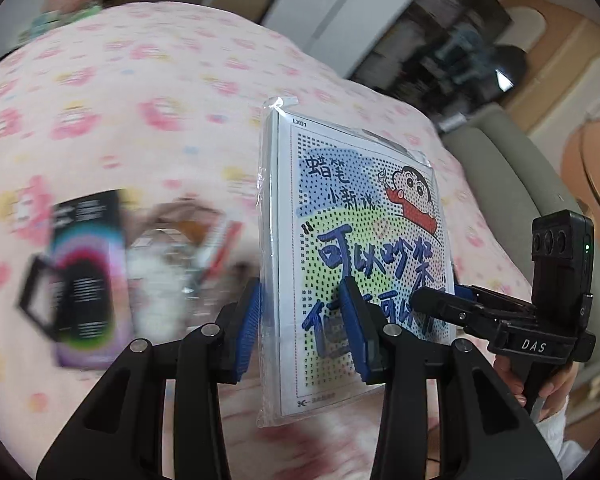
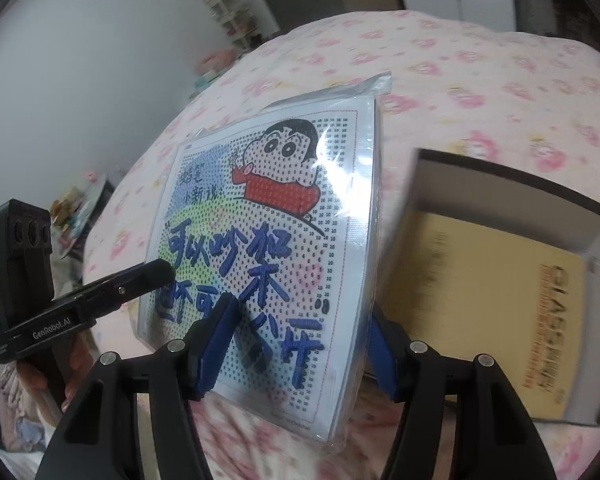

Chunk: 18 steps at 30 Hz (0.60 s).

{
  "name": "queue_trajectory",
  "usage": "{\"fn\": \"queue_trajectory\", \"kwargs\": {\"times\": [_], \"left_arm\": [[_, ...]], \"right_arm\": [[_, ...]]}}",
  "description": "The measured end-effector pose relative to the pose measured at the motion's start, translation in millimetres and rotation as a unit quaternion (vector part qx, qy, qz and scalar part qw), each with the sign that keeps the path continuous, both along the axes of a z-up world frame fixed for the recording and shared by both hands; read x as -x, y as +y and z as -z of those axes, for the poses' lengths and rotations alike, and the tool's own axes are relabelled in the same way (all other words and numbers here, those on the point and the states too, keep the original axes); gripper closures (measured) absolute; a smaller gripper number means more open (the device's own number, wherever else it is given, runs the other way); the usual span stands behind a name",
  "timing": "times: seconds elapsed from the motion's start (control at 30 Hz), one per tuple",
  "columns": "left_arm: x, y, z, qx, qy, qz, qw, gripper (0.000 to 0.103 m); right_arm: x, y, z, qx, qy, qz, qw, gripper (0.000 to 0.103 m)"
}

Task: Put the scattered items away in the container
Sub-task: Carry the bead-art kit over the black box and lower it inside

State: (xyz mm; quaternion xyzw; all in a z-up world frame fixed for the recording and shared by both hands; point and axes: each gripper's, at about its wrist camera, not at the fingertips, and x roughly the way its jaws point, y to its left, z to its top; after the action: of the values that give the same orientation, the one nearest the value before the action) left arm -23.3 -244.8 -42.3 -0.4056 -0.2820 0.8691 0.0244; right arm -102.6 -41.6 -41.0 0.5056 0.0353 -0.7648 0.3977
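A flat plastic-wrapped craft packet [image 1: 360, 208] with a cartoon boy and blue lettering is held upright above the pink flowered bed cover [image 1: 140, 92]. My left gripper [image 1: 300, 286] is shut on its lower edge, a blue pad on each face. My right gripper [image 2: 302, 306] is shut on the same packet [image 2: 280, 184] from the other side. Each gripper shows in the other's view: the right gripper [image 1: 424, 300] and the left gripper [image 2: 164, 272]. The open dark-rimmed box [image 2: 480, 196] lies on the bed to the right, with a tan printed sheet [image 2: 500, 300] inside.
A black box with a rainbow ring [image 1: 84, 272] and a clear bag of small items [image 1: 172, 264] lie blurred on the bed at the left. A grey padded bed edge [image 1: 500, 176] runs along the right. Shelves [image 2: 236, 12] stand against the far wall.
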Motion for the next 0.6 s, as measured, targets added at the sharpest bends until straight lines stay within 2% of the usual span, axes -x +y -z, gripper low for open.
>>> {"fn": "queue_trajectory", "kwargs": {"times": [0.1, 0.27, 0.43, 0.6], "left_arm": [[34.8, 40.6, -2.6, 0.001, -0.001, 0.040, 0.9992, 0.063], [105.1, 95.9, 15.9, -0.010, -0.026, 0.086, 0.9959, 0.063], [153.2, 134.9, 46.9, 0.005, -0.078, 0.105, 0.9914, 0.062], [159.2, 148.8, 76.0, 0.011, -0.112, 0.113, 0.9871, 0.062]], "right_arm": [[22.6, 56.0, -0.7, -0.005, 0.005, 0.033, 0.999, 0.045], [69.6, 112.1, 9.0, -0.027, 0.002, 0.072, 0.997, 0.045], [113.3, 135.7, 47.8, -0.055, -0.032, 0.093, 0.994, 0.045], [126.3, 143.1, 84.4, -0.058, -0.070, 0.104, 0.990, 0.045]]}}
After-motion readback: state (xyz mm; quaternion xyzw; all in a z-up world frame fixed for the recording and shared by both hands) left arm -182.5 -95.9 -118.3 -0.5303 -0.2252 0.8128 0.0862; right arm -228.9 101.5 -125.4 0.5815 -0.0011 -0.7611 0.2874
